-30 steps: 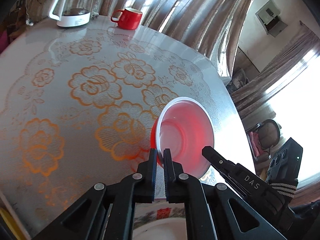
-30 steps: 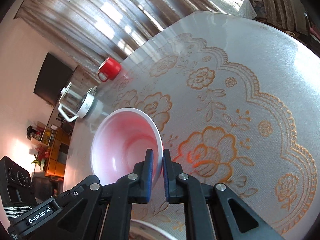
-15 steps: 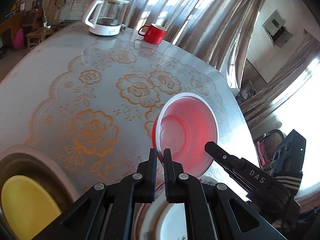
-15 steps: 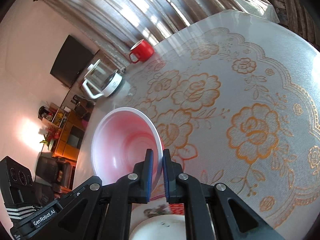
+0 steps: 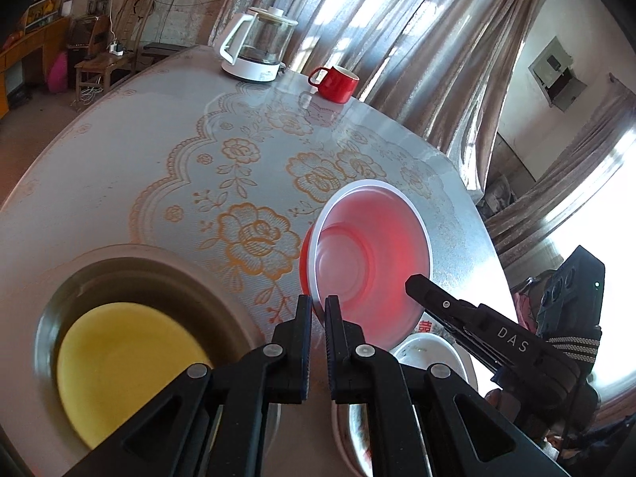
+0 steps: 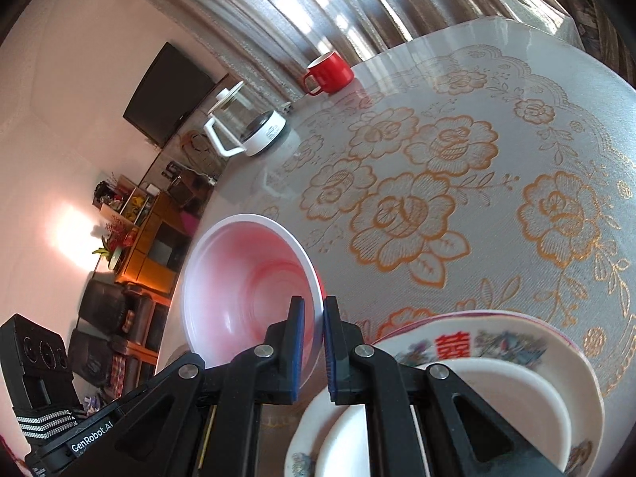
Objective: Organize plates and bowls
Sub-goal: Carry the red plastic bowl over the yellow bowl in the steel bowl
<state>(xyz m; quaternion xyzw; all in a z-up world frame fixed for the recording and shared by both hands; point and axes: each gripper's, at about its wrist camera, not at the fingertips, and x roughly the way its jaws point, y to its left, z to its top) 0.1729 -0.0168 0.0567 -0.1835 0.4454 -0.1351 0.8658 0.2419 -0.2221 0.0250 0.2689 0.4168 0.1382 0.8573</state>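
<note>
Yellow plate (image 5: 119, 353): far left in the left wrist view, lying inside a wide grey dish (image 5: 167, 266) on the table (image 5: 99, 167).
Left gripper (image 5: 314, 314): closed on the near-left rim of the red bowl, 1 finger outside the wall and 1 inside.
Red bowl (image 5: 369, 262): held by both grippers above the table, tilted so its pale inside faces the cameras; it sits between the grey dish on the left and the stacked plates on the right.
Right gripper (image 6: 314, 314): clamped on the opposite rim of the same bowl, wall pinched between the blue pads.
Stacked plates (image 6: 497, 357): below and right of the bowl, a patterned plate with 2 plain white ones on top, edges offset.
Kettle (image 5: 258, 47) and mug (image 5: 336, 81): far side of the table, well apart from the work.
Step in hand, as I judge it: carrying the bowl to its resting place.
Doing it well: move both hands together so the rim is neither twisted nor pulled apart, level the bowl before lowering, keep it clear of the plate edges, and let go only once it rests flat.
</note>
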